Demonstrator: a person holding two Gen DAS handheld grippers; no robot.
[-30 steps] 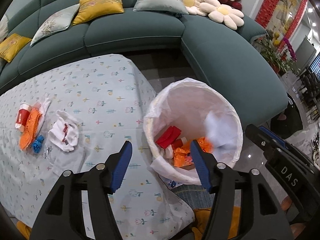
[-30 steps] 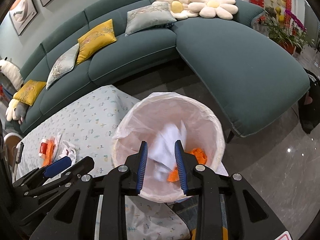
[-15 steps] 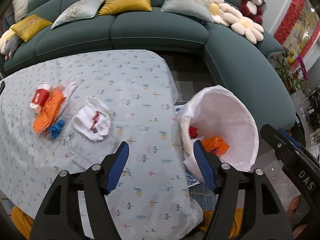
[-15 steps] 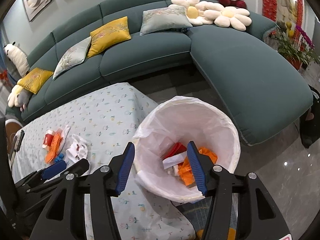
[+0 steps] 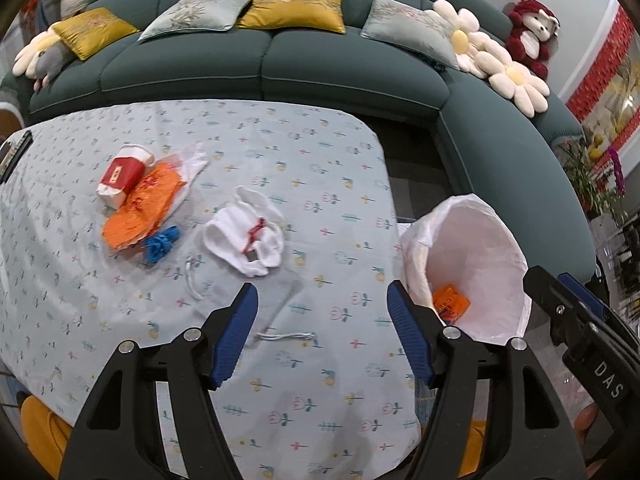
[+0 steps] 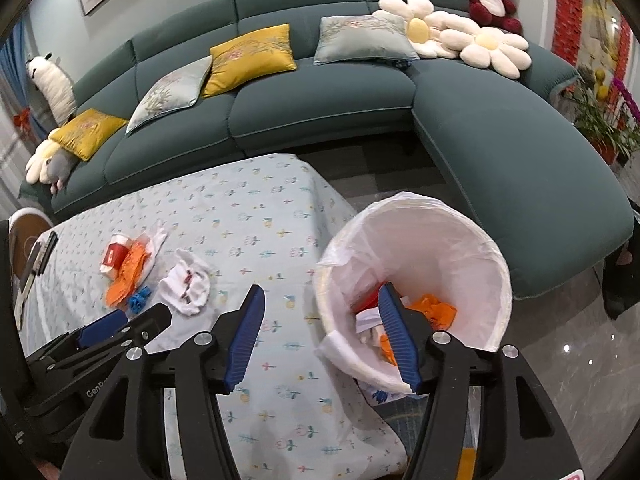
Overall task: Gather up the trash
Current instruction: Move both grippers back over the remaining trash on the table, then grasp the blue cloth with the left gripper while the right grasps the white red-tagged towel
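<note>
A white-lined trash bin stands off the table's right edge with orange and red wrappers inside. On the table lie a crumpled white tissue, an orange wrapper, a red and white carton, a blue scrap and a clear plastic bag. My left gripper is open and empty above the table, short of the tissue. My right gripper is open and empty between table edge and bin.
The table has a pale floral cloth. A teal sectional sofa with cushions curves behind and to the right. A dark remote lies at the table's left end. Glossy floor lies right of the bin.
My right gripper opened and dropped a white piece into the bin, then drew back left. My left gripper swung left from over the bin to over the table.
</note>
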